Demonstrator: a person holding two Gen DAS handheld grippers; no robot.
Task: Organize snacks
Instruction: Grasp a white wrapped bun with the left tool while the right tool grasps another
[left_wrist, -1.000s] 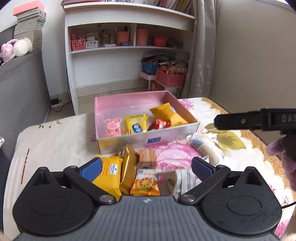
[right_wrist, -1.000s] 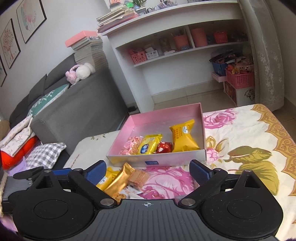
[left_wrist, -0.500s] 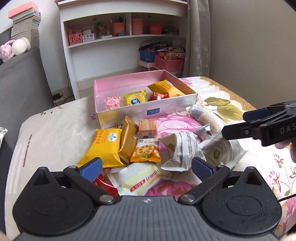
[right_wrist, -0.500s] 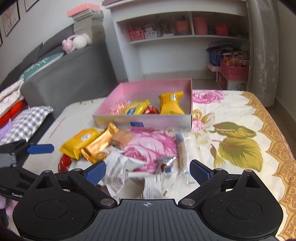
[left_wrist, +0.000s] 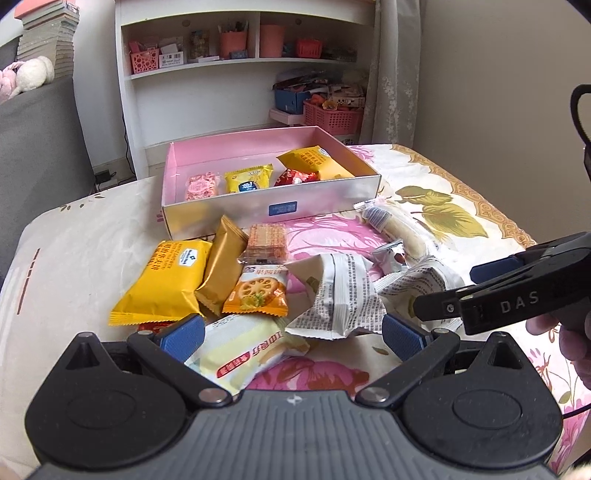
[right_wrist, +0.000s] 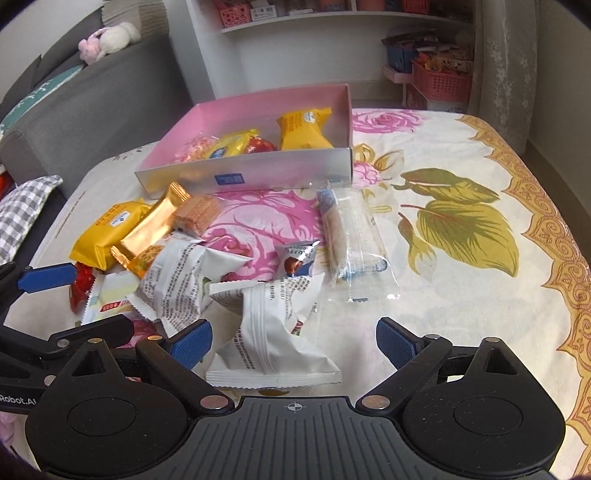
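Note:
A pink box (left_wrist: 207, 162) (right_wrist: 255, 177) holds several snacks at the back of the table. Loose snacks lie in front of it: a yellow packet (left_wrist: 166, 280), a gold bar (left_wrist: 221, 266), a wafer (left_wrist: 266, 242), an orange packet (left_wrist: 258, 295), white printed bags (left_wrist: 332, 295) (right_wrist: 273, 332), a clear long packet (right_wrist: 351, 243). My left gripper (left_wrist: 291, 334) is open over a pale yellow packet (left_wrist: 243, 354). My right gripper (right_wrist: 293, 341) is open around a white bag; it also shows in the left wrist view (left_wrist: 491, 291).
The table has a floral cloth (right_wrist: 461, 229). A grey sofa (right_wrist: 55, 110) stands to the left. A white shelf unit (left_wrist: 240, 74) and pink baskets (left_wrist: 332, 118) stand behind the table.
Both grippers have drawn back and lowered toward the near pile of snacks. More loose packets have come into view. The right gripper now straddles a white bag.

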